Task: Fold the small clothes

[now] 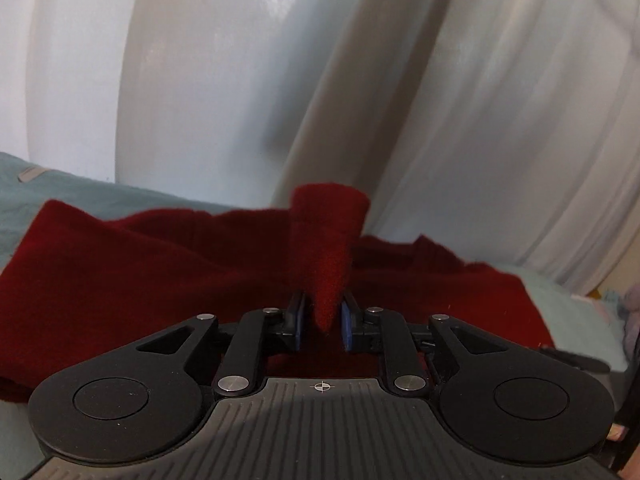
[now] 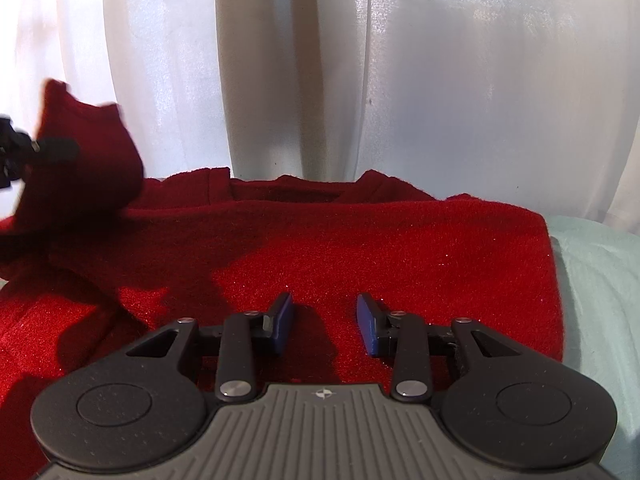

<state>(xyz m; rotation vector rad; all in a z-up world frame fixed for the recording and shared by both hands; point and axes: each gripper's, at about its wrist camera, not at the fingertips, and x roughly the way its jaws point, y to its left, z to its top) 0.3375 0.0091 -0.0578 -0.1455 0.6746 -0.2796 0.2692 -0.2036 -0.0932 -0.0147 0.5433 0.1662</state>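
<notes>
A red knit garment [image 2: 360, 248] lies spread on a pale green bedsheet [image 2: 600, 280] in front of white curtains [image 2: 440, 80], its neckline at the far edge. The left gripper [image 1: 322, 320] pinches a lifted piece of the fabric, probably a sleeve [image 1: 326, 240], which stands up between its blue pads [image 1: 347, 320]; whether the pads press it firmly is hard to tell, though it stays raised. The right gripper [image 2: 324, 322] hovers low over the garment's body, jaws spread with nothing between them. The fold looks barely started: 1 side is being carried over, the right edge appears already turned under, and the rest remains flat and unfolded.
</notes>
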